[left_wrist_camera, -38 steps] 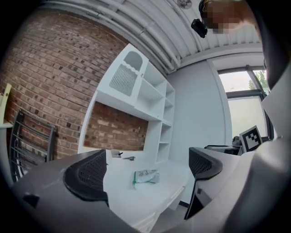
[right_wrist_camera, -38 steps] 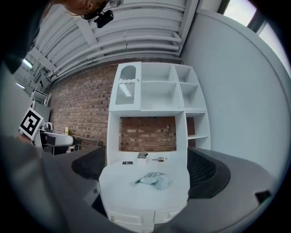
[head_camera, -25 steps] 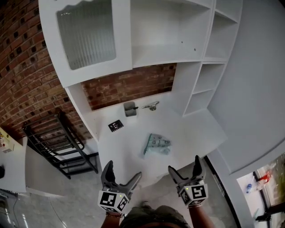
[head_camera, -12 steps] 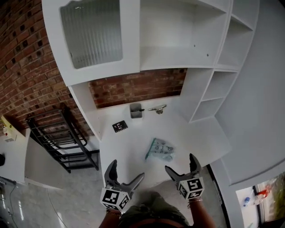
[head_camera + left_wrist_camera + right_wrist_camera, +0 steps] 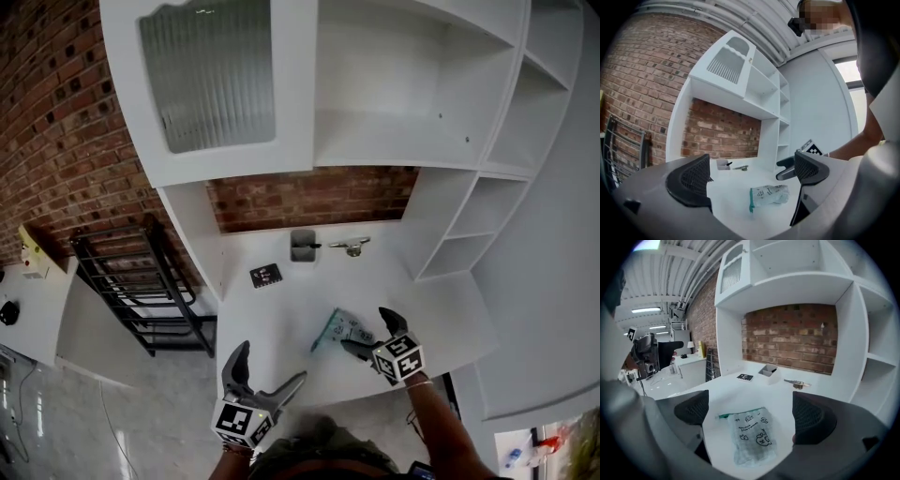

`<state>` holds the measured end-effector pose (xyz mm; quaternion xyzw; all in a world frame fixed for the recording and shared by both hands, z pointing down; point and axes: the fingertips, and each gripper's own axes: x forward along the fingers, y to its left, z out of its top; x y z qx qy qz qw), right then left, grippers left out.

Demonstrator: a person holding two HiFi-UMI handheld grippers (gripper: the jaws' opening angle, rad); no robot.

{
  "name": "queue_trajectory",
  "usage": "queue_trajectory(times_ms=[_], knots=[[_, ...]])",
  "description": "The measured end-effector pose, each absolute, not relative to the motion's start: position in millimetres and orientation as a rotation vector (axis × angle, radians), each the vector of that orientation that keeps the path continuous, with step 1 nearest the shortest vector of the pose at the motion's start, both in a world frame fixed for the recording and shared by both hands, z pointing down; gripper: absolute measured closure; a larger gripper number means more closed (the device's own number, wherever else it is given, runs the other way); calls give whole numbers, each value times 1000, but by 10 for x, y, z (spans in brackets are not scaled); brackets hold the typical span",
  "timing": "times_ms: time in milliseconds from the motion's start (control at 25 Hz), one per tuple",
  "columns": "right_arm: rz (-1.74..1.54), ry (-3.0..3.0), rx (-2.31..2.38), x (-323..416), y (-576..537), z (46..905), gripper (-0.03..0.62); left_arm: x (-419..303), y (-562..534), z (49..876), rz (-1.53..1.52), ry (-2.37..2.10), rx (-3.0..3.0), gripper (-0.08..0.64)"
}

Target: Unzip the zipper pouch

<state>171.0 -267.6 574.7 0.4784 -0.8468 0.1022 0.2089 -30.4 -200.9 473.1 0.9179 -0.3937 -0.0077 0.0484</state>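
You are only at the approach: your right gripper (image 5: 366,330), jaws spread and empty, hovers over the zipper pouch (image 5: 337,327) lying flat on the white desk (image 5: 272,314), your left gripper (image 5: 270,364) hangs spread-jawed off the near edge, so next pin the pouch and catch its pull.

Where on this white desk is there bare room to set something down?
Bare: the right of the desk, between pouch and shelf unit; front left, near the black card. Crowded: the back, with grey holder and metal piece, and around the pouch, where the right claw hovers.
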Motion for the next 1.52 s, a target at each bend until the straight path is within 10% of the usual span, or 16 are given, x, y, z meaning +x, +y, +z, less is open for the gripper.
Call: queue_trajectory(times_ms=[1160,1520], knots=[[615,-1979,700,1617,-3464,7359,148,-653,-2316,4893,97,-1429,2719,-5],[608,-1999,718,1570,-3439,7400,375,-607,-2272,4888,108,-1431,2711,-5]])
